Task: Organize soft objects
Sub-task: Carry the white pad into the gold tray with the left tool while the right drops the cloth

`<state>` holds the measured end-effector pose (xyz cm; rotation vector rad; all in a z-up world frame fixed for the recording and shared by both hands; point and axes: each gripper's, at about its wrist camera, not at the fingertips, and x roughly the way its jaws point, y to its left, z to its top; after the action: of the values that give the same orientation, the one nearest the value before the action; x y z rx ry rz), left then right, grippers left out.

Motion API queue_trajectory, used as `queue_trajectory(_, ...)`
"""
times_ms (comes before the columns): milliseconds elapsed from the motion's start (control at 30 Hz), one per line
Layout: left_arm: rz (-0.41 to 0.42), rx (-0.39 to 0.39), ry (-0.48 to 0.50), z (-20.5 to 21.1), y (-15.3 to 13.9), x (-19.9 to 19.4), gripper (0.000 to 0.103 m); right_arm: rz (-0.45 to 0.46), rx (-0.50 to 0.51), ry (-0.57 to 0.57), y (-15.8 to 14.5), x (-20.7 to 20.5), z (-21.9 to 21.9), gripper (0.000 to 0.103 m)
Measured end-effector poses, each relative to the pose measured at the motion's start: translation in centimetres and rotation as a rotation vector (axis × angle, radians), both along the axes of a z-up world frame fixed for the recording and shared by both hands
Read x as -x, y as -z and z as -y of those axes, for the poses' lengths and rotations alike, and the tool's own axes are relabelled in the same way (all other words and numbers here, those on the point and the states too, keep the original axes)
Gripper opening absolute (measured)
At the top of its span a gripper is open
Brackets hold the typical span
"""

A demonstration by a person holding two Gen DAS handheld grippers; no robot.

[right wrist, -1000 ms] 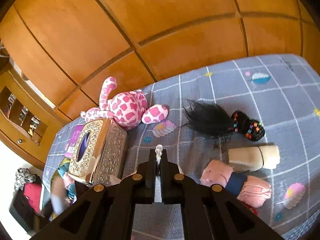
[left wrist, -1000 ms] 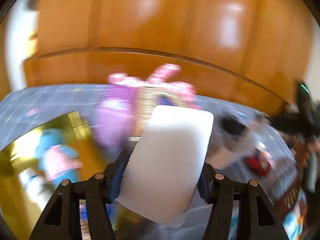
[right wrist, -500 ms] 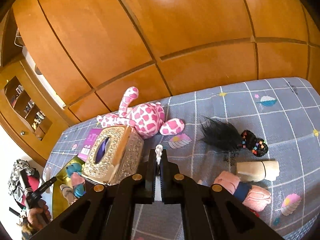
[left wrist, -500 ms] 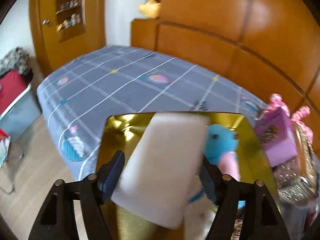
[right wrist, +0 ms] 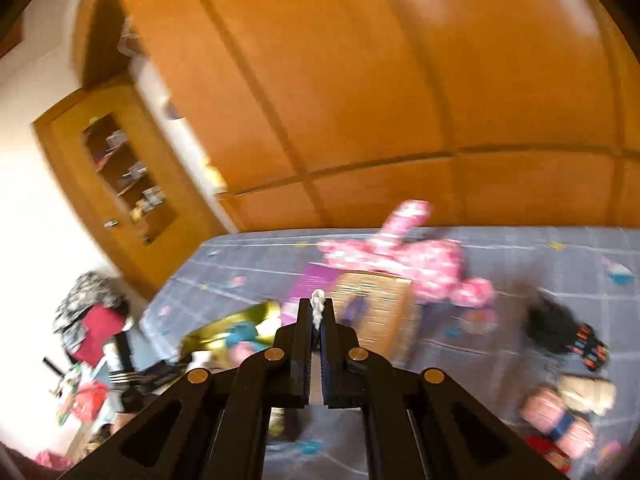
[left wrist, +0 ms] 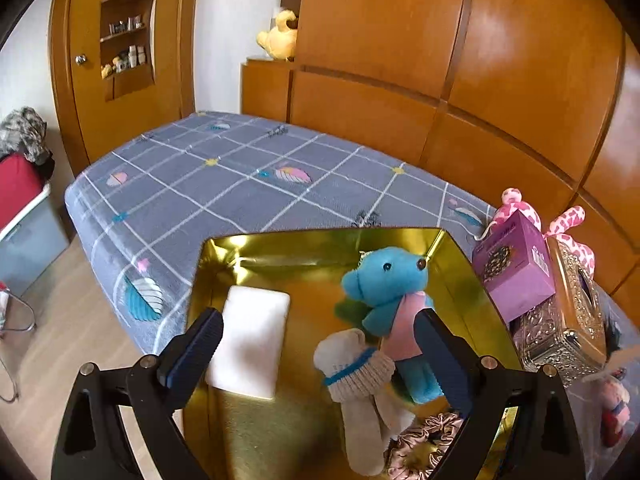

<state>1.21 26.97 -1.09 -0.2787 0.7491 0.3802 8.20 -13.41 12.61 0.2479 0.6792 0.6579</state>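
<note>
Since a second ago my left gripper [left wrist: 316, 354] has swung from the toys over to the gold tray [left wrist: 460, 256], and the white sponge [left wrist: 252, 344] it was pinching now lies flat on the tray floor near the left wall, clear of both pads; the jaws are opening, wide apart, with nothing pressed between them. My right gripper [right wrist: 317, 312] has lifted off the bed [left wrist: 192, 184], and its view is now smeared; its jaws are clenched on a small white twisted thing [right wrist: 318, 309] whose tip pokes out above the fingertips, and I cannot tell what it is. By my count the tray holds four soft things: the sponge, a blue bear [left wrist: 394, 292] in a pink top, a grey sock [left wrist: 360, 384] lying against the bear, and a pink scrunchie [left wrist: 424, 444] at the near edge. Left out on the bed, as far as I can see through the blur, are the pink spotted plush [right wrist: 408, 256] behind the silver tissue box [left wrist: 568, 312], a black hairpiece [right wrist: 560, 332] with coloured beads, a tan roll [right wrist: 588, 392] and a pink roll [right wrist: 556, 416] with a dark band. A purple box [left wrist: 516, 268] leans just beside the tray, resting against the tissue box; I judge both hard and not mine to move. So I reckon I am roughly halfway: one more drop made on the left, one piece in hand on the right to bring over, and about four pieces on the bed yet to fetch.
</note>
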Motion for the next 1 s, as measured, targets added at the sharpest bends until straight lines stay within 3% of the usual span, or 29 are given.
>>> queue_trajectory(233,0.03,-0.01,-0.118,-2.2,-1.6,1.8,0.101,-0.061,-0.121,-0.238,-0.2,-0.7,-8.9,0.002)
queue_trajectory(333,0.048,0.001,-0.152,-3.0,-1.8,2.4,0.101,-0.09,-0.112,-0.278,1.1,-1.2,-12.7,0.002)
queue_trajectory(467,0.054,0.004,-0.155,-3.3,-1.8,2.5,0.101,-0.118,0.007,-0.303,5.1,-2.2,-18.0,0.002)
queue_trajectory(567,0.054,-0.008,-0.141,-2.8,-1.6,2.3,0.101,-0.108,0.169,-0.267,8.6,-2.7,-21.0,0.004)
queue_trajectory(767,0.023,-0.004,-0.073,-0.8,-0.6,1.6,0.101,-0.15,0.403,-0.274,15.4,-3.5,-23.6,0.005)
queue_trajectory(833,0.014,-0.006,-0.053,-0.1,-0.4,1.4,0.101,-0.173,0.434,-0.306,16.7,-3.3,-23.8,0.012)
queue_trajectory(867,0.011,-0.009,-0.045,0.2,-0.2,1.3,0.101,-0.18,0.459,-0.311,17.2,-3.2,-23.7,0.026)
queue_trajectory(900,0.009,-0.015,-0.036,0.5,-0.2,1.2,0.101,-0.179,0.477,-0.308,17.3,-3.2,-23.4,0.032)
queue_trajectory(1000,0.016,-0.032,-0.02,1.1,-0.4,1.3,0.101,-0.149,0.496,-0.287,16.8,-2.8,-22.6,0.044)
